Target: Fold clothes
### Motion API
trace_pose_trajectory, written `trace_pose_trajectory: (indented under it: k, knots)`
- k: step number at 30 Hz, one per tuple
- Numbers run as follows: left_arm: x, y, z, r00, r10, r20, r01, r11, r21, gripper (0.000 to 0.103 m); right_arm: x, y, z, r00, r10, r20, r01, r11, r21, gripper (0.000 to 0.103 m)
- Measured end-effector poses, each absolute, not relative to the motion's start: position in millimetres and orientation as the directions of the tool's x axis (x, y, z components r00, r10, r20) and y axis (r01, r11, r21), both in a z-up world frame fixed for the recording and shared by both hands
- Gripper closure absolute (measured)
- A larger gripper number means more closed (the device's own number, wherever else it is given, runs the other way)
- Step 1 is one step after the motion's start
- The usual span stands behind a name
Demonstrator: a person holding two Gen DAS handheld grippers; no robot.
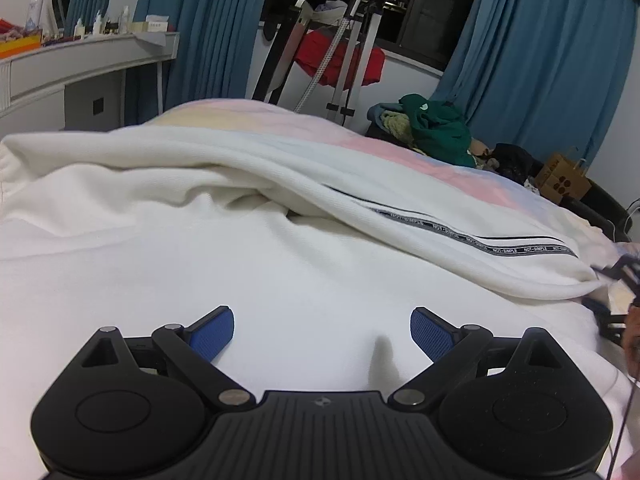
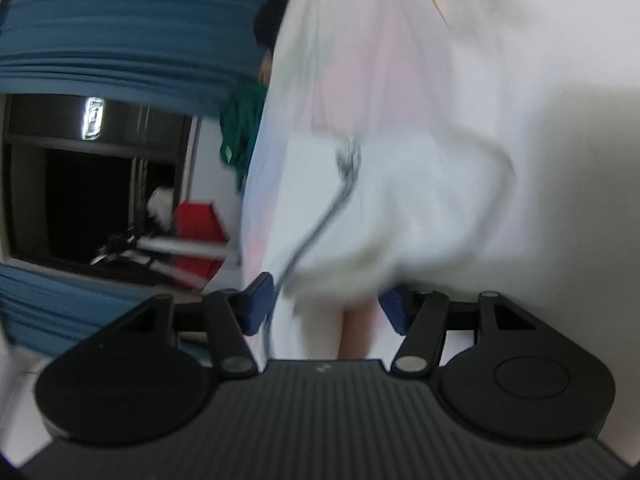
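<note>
1. I am working over a bed with a pastel pink, yellow and blue cover (image 1: 256,120), in a room with teal curtains (image 1: 548,60) and a dark window behind.
2. My left gripper (image 1: 322,334) hangs just above the white knit garment (image 1: 200,264), its blue pads spread wide with nothing between them.
3. That garment lies spread across the bed; a folded-over part with a black-and-grey lettered stripe (image 1: 472,238) runs toward the right.
4. My right gripper (image 2: 326,300) is rolled sideways in a blurred view; its jaws stand partly apart with the white cloth bunched between them. I cannot tell whether the pads press on it.
5. Further out, a heap of green and dark clothes (image 1: 436,130) sits at the bed's far edge.
6. A brown paper bag (image 1: 562,178) stands beyond; its contents are hidden.
7. A white dressing table (image 1: 80,64) carries bottles at left.
</note>
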State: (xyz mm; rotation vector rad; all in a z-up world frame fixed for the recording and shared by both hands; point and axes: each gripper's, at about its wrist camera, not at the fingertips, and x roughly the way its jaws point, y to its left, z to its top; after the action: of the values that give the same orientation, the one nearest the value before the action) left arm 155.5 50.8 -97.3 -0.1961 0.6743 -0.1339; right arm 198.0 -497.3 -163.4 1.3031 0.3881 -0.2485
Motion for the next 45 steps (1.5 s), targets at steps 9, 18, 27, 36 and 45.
trace_pose_trajectory:
  k: [9, 18, 27, 36, 45]
  knots:
    - [156, 45, -100, 0.781, -0.195, -0.594, 0.079, 0.973, -0.216, 0.007, 245, -519, -163, 0.913, -0.118, -0.391, 0.408, 0.31, 0.859, 0.092]
    - [156, 36, -94, 0.788, -0.223, -0.573, 0.124, 0.97, -0.208, 0.007, 242, -554, -117, 0.93, -0.205, -0.304, 0.366, 0.476, 0.799, 0.092]
    - [144, 27, -88, 0.781, -0.206, -0.59, 0.142, 0.978, -0.153, 0.007, 223, -573, -158, 0.819, -0.236, -0.524, 0.565, 0.496, 0.66, 0.091]
    - [124, 18, -71, 0.799, -0.213, -0.562, 0.173, 0.977, -0.124, 0.007, 185, -529, -106, 0.801, -0.252, -0.542, 0.549, 0.669, 0.501, 0.032]
    - [78, 12, -43, 0.826, -0.231, -0.514, 0.215, 0.972, -0.092, 0.005, 112, -433, -35, 0.876, -0.101, -0.471, 0.315, 0.86, 0.401, 0.022]
